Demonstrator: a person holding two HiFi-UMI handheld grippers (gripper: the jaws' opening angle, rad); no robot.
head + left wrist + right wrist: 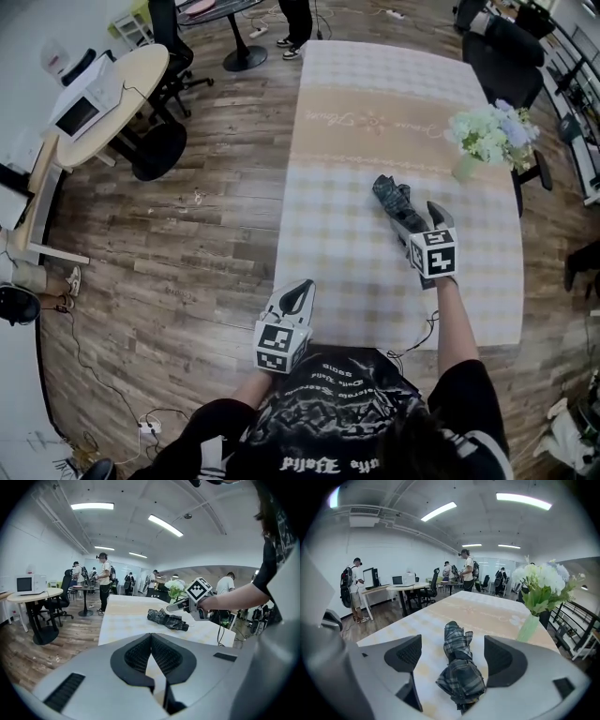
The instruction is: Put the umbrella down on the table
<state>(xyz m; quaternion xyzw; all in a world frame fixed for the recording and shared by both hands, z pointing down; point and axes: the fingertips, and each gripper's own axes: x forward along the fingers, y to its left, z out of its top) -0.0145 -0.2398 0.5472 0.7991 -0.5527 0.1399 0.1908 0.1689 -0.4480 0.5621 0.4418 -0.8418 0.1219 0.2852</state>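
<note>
Umbrella [390,194] lay flat on table [356,272] toward right edge (folded, plaid) | right gripper [422,220] jaws wide apart, gripping nothing | left gripper [295,298] jaws together, empty

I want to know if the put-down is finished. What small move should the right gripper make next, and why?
Probably lift the right gripper back and away. The folded plaid umbrella lies flat on the table, and the jaws stand wide apart beside it, neither touching, so the placing looks done.
</note>
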